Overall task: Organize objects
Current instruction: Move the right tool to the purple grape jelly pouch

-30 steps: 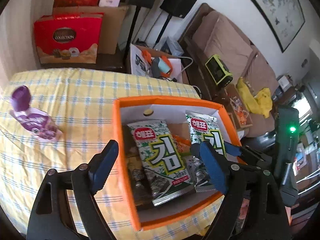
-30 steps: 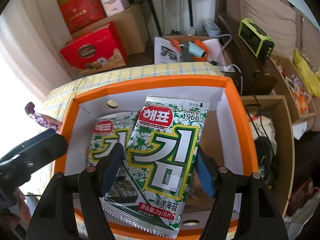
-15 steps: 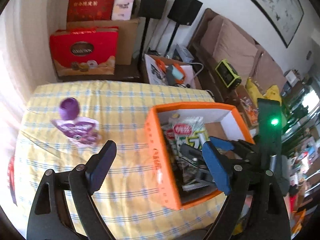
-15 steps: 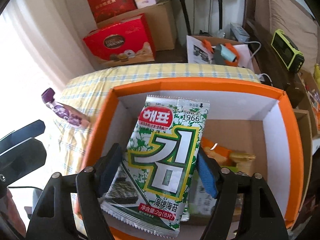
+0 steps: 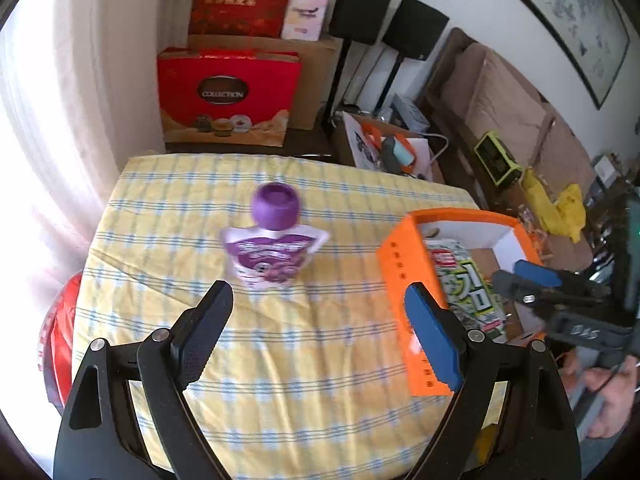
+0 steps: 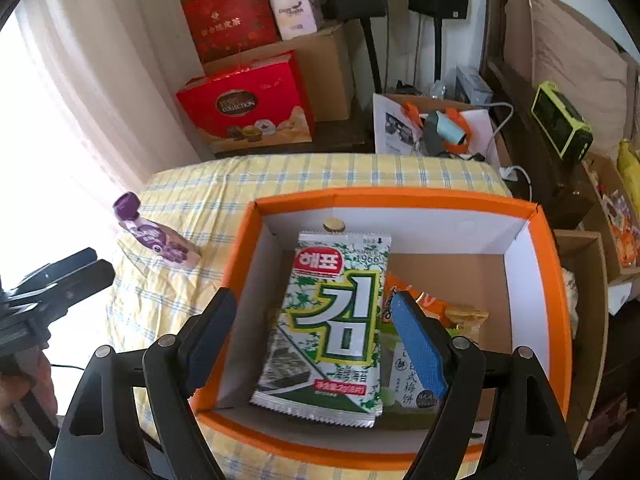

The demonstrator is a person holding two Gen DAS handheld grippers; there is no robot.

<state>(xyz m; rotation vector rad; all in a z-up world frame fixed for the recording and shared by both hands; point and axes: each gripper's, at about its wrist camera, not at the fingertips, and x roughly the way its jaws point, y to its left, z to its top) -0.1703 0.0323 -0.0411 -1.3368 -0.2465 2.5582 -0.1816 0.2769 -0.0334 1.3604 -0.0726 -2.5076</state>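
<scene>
Seaweed snack packet (image 6: 336,328), green and white with a red Korean logo, lies flat in the orange box (image 6: 556,280), directly ahead of the right gripper (image 6: 316,340) and framed between its two fingers. Those fingers stand wide apart on either side of the packet without touching it, so the right tongs grip nothing. Just beyond the blue pad of the right-hand finger (image 6: 416,344) sit more snacks in the box: an orange packet (image 6: 404,300) and a small white one with Chinese characters (image 6: 408,380). A round gold disc (image 6: 334,224) rests on the box wall past the packet's top edge.

From the left gripper (image 5: 316,332), whose fingers also gape wide and hold nothing, the same box (image 5: 404,280) sits off to the right of the blue-padded finger (image 5: 432,340), with the seaweed packet (image 5: 464,276) showing over its near wall. Straight ahead of these tongs, beyond the fingertips, a purple-capped drink pouch (image 5: 272,248) lies on the yellow checked tablecloth (image 5: 320,380); it is a bit blurred, so I can't read its label. In the right wrist view that pouch (image 6: 156,236) lies well to the left of the box, apart from it.

Farther back, past the table's far edge, stand a red gift box marked COLLECTION (image 5: 228,96) against a cardboard carton (image 5: 320,76), and two black speakers (image 5: 416,26) on stands.
</scene>
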